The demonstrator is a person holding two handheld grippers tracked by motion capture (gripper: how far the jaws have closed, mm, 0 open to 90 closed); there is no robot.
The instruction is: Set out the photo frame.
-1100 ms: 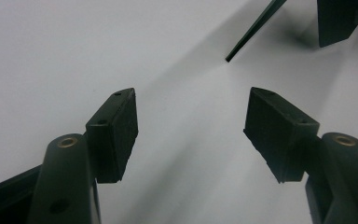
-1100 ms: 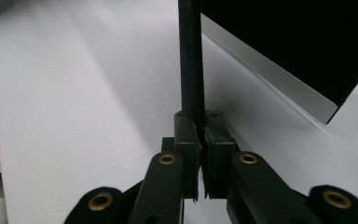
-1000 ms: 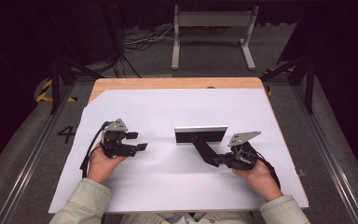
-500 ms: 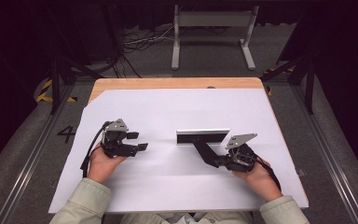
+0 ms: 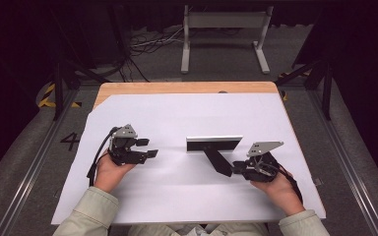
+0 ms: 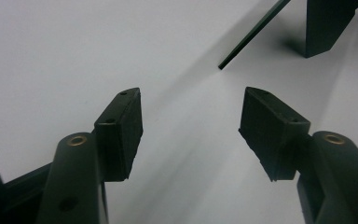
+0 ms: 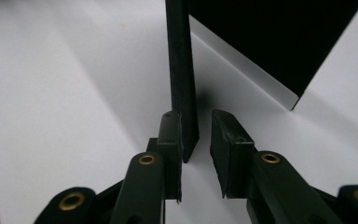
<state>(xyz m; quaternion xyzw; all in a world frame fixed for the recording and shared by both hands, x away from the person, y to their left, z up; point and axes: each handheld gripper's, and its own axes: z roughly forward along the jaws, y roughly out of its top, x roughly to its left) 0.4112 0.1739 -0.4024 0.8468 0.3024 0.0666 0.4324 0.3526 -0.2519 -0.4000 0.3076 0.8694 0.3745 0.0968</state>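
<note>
Right hand-held gripper point(image 7: 196, 135) slightly parted around black stand leg point(image 7: 182, 79), not clamping. Left hand-held gripper point(image 6: 191, 130) released, empty. Should close squarely before lifting the stand.

A wooden table point(image 5: 128, 89) stood on a grey floor point(image 5: 29, 162), its top almost wholly covered by a white sheet point(image 5: 187, 118) that left a strip of wood bare along the far edge. Near the sheet's middle stood a black stand point(image 5: 214, 144), its long panel upright with a white lower edge and a dark foot point(image 5: 218, 161) reaching toward the near right.
</note>
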